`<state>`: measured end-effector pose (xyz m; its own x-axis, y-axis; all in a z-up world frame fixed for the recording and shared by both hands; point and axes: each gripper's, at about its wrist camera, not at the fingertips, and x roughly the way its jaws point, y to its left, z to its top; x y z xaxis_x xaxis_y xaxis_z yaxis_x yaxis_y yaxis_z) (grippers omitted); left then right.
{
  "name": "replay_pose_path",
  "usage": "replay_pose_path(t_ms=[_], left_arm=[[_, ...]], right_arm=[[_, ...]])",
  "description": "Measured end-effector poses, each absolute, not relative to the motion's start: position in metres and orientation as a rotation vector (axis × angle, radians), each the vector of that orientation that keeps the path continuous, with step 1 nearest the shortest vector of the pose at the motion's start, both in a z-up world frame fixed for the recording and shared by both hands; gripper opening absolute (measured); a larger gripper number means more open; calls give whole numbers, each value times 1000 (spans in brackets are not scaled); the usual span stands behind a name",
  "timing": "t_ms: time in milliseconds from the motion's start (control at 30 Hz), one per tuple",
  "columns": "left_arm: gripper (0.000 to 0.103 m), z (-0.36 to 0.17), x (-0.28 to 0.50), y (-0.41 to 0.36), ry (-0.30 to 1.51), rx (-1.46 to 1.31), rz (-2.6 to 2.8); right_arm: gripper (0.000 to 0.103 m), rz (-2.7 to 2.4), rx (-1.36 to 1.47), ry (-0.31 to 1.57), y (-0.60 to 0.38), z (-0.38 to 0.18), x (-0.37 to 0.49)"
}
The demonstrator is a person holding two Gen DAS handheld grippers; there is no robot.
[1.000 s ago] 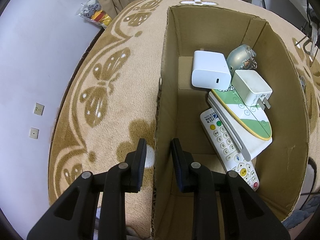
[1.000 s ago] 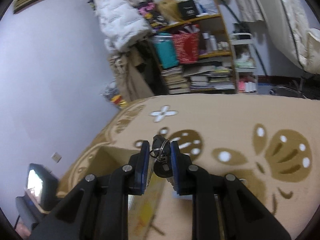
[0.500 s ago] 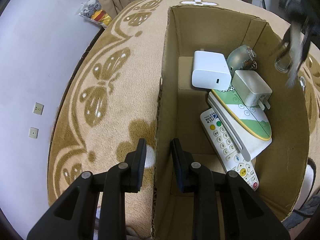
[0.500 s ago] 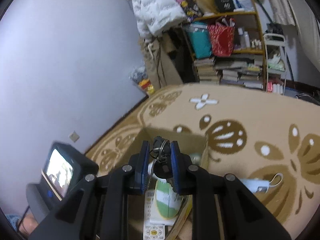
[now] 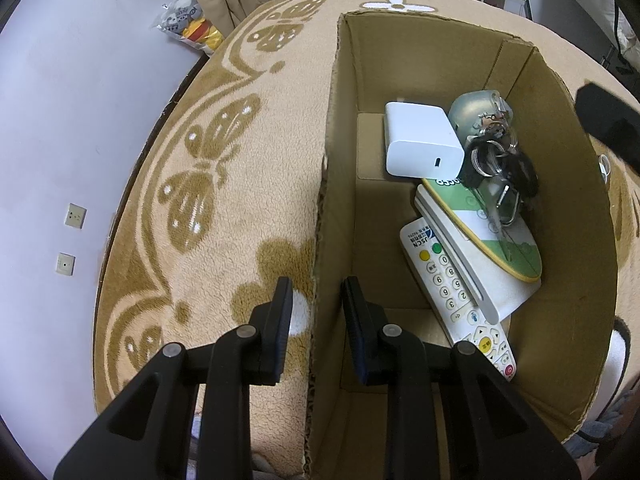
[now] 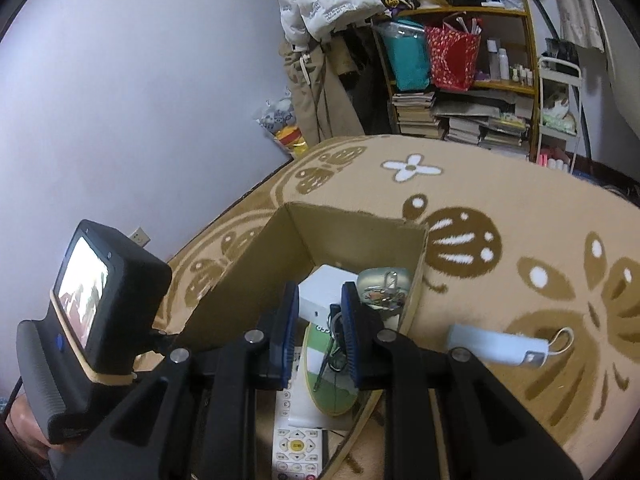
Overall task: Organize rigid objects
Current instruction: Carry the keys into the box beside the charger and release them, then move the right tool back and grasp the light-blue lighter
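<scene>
Keys (image 5: 498,160) have dropped from the right hand-held gripper (image 6: 318,340), now parted and empty, into the cardboard box (image 5: 576,240) whose wall the left hand-held gripper (image 5: 316,312) straddles, completing that placement.

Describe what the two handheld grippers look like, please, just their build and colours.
Both are black, angular, plastic-looking frames with triangular cutouts and silver rivet-like pivots on the linkages. The left gripper has flat black fingers; the right gripper has blue pads lining its fingers. From the right wrist view, the other unit's body shows a dark housing with a small lit screen, a tan rim and a blue dot.
</scene>
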<state>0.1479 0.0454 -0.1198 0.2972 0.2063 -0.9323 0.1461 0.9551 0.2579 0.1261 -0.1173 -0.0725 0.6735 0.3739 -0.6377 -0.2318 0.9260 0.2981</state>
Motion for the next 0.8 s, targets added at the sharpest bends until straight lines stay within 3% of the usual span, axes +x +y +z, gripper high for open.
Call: replay_pose_path(t_ms=[67, 133, 200, 433, 800], left_arm=[[26, -120, 148, 45, 1275, 320, 40], [26, -120, 148, 45, 1275, 320, 41], [26, -120, 148, 46, 1275, 318, 40], [26, -120, 148, 46, 1275, 318, 40], [26, -120, 148, 46, 1275, 321, 41]], right_arm=[[27, 332, 190, 759, -121, -70, 127], [47, 314, 187, 748, -128, -67, 127], [59, 296, 175, 727, -134, -64, 126], [86, 216, 196, 732, -172, -66, 127], [91, 141, 224, 874, -222, -109, 153]])
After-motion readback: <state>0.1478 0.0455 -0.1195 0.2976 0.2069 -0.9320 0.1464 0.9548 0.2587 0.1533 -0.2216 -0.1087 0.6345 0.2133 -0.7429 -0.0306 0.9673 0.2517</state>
